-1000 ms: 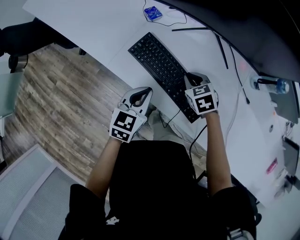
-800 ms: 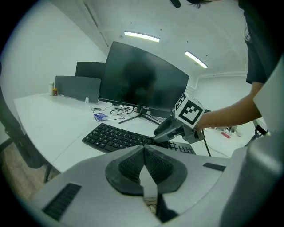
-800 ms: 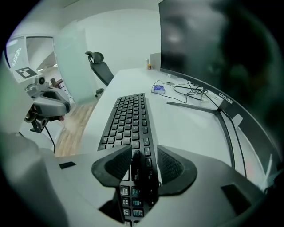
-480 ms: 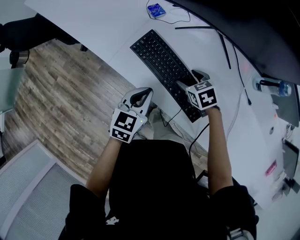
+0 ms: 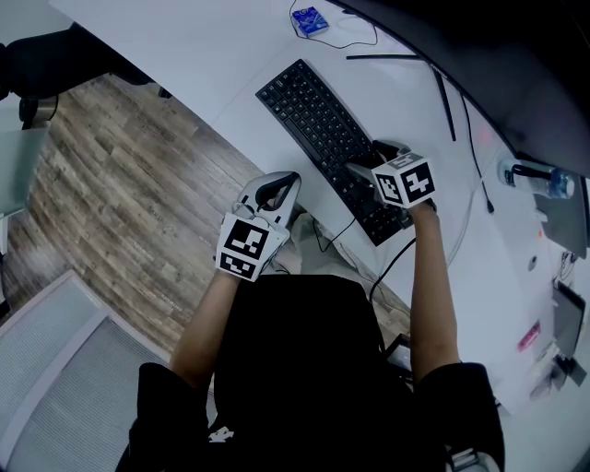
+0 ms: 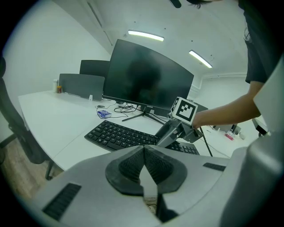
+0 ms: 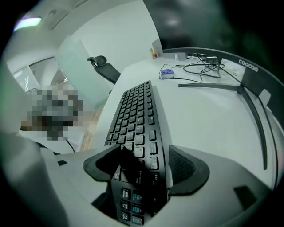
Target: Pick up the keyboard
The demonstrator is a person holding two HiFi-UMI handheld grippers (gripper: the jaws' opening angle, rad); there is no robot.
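Note:
A black keyboard point(image 5: 318, 124) lies slantwise on the white desk point(image 5: 184, 41); the left gripper view shows the keyboard point(image 6: 117, 134) from the side. My right gripper point(image 5: 372, 160) points steeply down over its near right end. Its jaws have just been opening and stand wide astride the keyboard point(image 7: 135, 117), one pad on each long side, neither visibly pressing. My left gripper point(image 5: 279, 183) hangs off the desk's front edge, over the floor, jaws shut point(image 6: 143, 165) on nothing. From there the right gripper point(image 6: 171, 133) is seen leaning onto the keyboard.
A large dark monitor point(image 6: 148, 80) on a thin stand sits behind the keyboard. A small blue object point(image 5: 309, 19) with cables lies at the far end. A water bottle point(image 5: 535, 172) stands to the right. Wooden floor point(image 5: 120, 194) lies left of the desk's edge.
The right gripper's jaws have gone from shut to wide open and it has tipped down onto the keyboard's near end. The left gripper has stayed in place.

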